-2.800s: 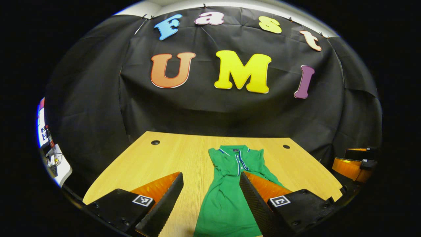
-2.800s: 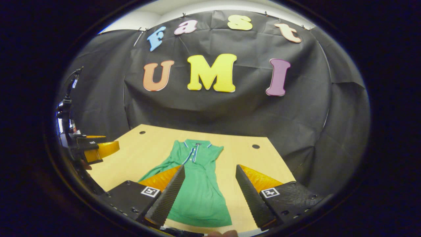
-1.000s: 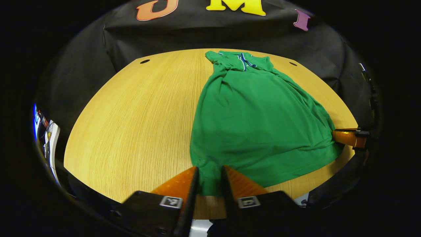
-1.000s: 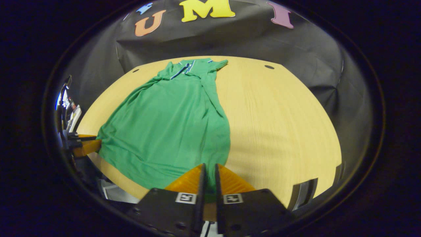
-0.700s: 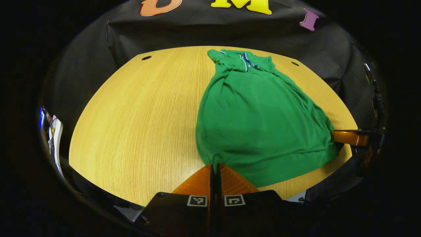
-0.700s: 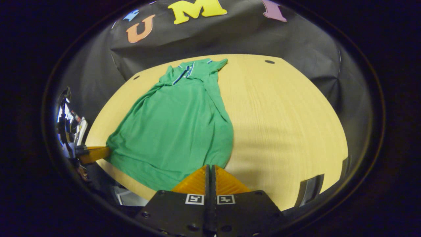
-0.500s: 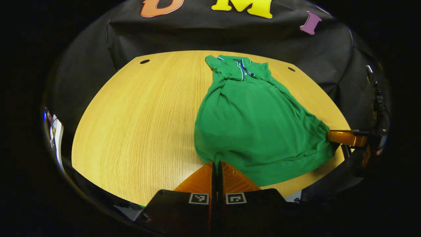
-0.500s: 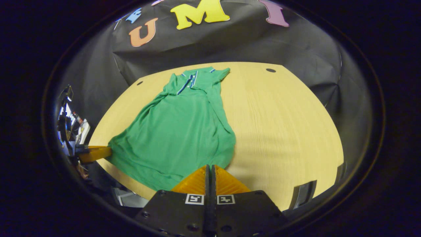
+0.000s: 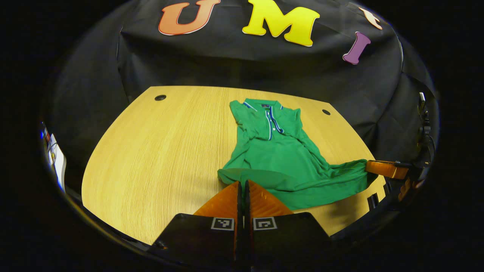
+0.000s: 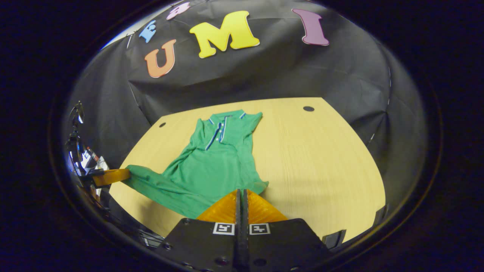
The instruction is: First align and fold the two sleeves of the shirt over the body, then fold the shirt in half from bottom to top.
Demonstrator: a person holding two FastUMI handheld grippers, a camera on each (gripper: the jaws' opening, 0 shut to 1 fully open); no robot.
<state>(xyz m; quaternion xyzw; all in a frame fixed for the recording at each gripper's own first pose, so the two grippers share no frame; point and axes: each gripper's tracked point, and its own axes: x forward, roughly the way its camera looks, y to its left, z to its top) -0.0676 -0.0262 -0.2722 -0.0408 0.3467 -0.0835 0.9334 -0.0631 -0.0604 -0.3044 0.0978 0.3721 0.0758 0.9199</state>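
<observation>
Both claws pinch the hem corners of the green polo shirt (image 9: 280,158): left claw (image 9: 243,185), right claw (image 10: 241,192). Its collar (image 10: 223,115) lies straight ahead on the table (image 9: 151,151), long axis pointing away.

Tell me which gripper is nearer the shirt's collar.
No clear winner. The left gripper and the right gripper each pinch a bottom hem corner of the green shirt, both at the end opposite the collar.
</observation>
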